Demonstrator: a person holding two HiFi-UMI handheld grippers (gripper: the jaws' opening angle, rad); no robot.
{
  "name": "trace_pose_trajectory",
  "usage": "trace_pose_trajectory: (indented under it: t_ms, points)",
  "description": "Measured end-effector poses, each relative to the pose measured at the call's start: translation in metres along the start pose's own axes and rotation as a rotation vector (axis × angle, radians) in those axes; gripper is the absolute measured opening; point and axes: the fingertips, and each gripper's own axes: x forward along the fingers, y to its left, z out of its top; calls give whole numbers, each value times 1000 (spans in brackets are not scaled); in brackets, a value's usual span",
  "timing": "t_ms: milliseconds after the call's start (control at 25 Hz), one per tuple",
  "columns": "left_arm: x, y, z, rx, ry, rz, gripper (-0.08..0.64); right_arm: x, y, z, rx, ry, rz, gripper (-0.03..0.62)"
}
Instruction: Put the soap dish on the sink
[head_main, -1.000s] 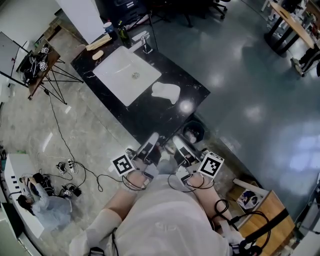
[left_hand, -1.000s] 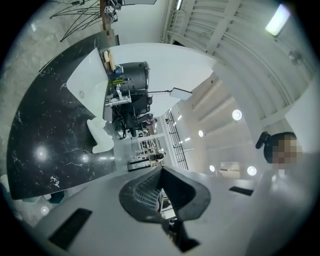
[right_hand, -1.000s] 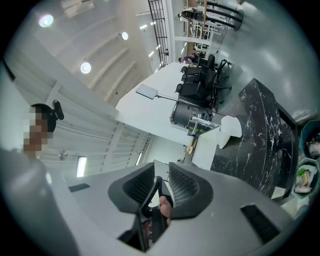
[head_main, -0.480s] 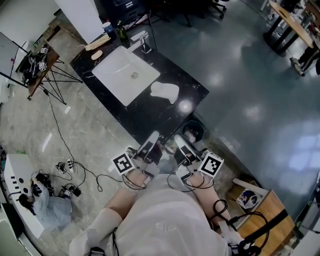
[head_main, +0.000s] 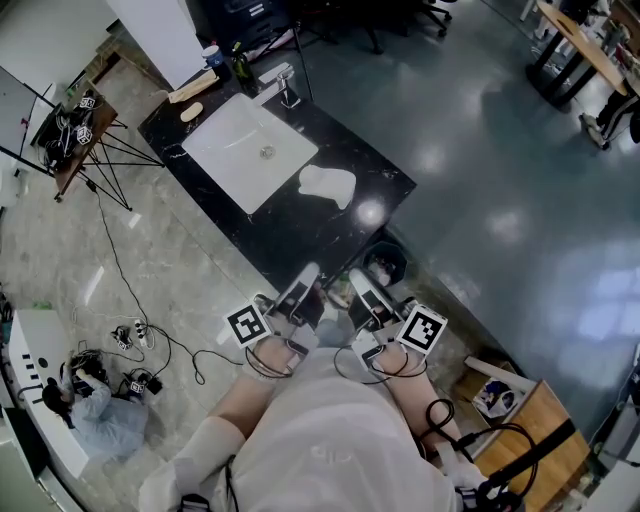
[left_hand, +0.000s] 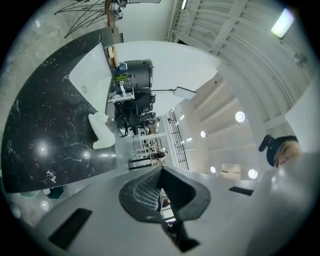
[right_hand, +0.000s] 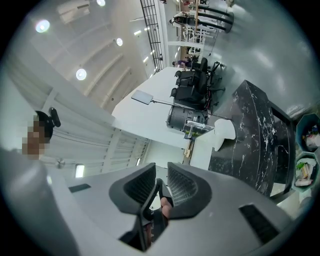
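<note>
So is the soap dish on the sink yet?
Not started yet. The left hand-held gripper and right hand-held gripper hold nothing, back from the counter. A white thing, maybe the dish, lies beside the sink. Finding, lifting and placing the dish are all left.

Glossy grey-blue floor (head_main: 500, 180) spreads on the right and pale marbled floor tiles (head_main: 170, 270) on the left, with black cables (head_main: 138, 335) lying on them. A tripod (head_main: 120, 150) stands near the black marbled surface (head_main: 300, 235). A wooden desk (head_main: 580, 45) sits far right. Round ceiling lights (left_hand: 240, 116) glow overhead.
</note>
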Motion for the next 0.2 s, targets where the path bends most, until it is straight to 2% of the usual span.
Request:
trace_pose_trajectory:
  t_ms: [200]
  points:
    - [3, 7, -2, -2, 12, 28, 6, 1, -3, 4, -3, 3, -1, 89]
